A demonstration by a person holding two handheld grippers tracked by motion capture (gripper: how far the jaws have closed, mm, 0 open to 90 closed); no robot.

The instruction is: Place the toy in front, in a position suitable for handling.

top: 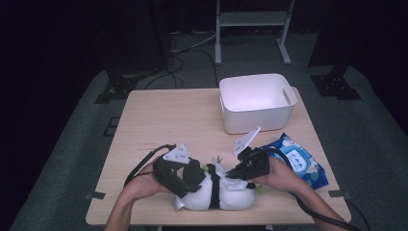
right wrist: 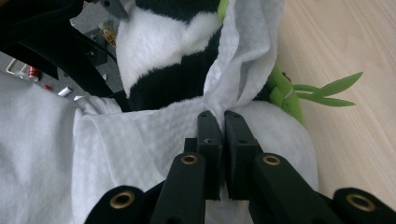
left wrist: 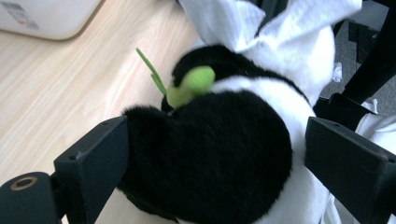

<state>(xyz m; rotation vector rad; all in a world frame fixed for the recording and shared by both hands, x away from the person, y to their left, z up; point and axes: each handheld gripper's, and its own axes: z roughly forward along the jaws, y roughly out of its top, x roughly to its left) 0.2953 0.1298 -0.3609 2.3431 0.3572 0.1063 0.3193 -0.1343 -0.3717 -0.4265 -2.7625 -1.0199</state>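
High view
Forearms: come in from the near table edge, both hands at the black-and-white plush panda toy (top: 219,192), which lies on its side just inside that edge.
Panda long axis: runs across the table, left to right, along the near edge.
Left gripper (top: 185,179): at the panda's left end, touching it.
Right gripper (top: 239,172): at the panda's upper right, on a white wet wipe (top: 219,168) standing up from the panda's top.
Nearer hand: both on the panda; the right one has the wipe.
White rectangular plastic bin (top: 257,103): well beyond the panda, at the far right of the table.
Blue wet-wipe pack (top: 300,161): just right of the panda, behind the right hand.

Left gripper view
Jaws: one each side of the panda's black furry part, pads against the fur; reads as clamped on it.
Green felt bamboo sprig (left wrist: 187,84): on the panda just beyond the jaws.
Wipe: draped over the panda's far side.

Right gripper view
Jaws: together, pinching a fold of the wipe that lies over the panda.
Wipe direction: spreads from the tips away and up over the panda's body.
Judgement: next stroke drags the wipe along the panda's long axis while the left gripper braces it.
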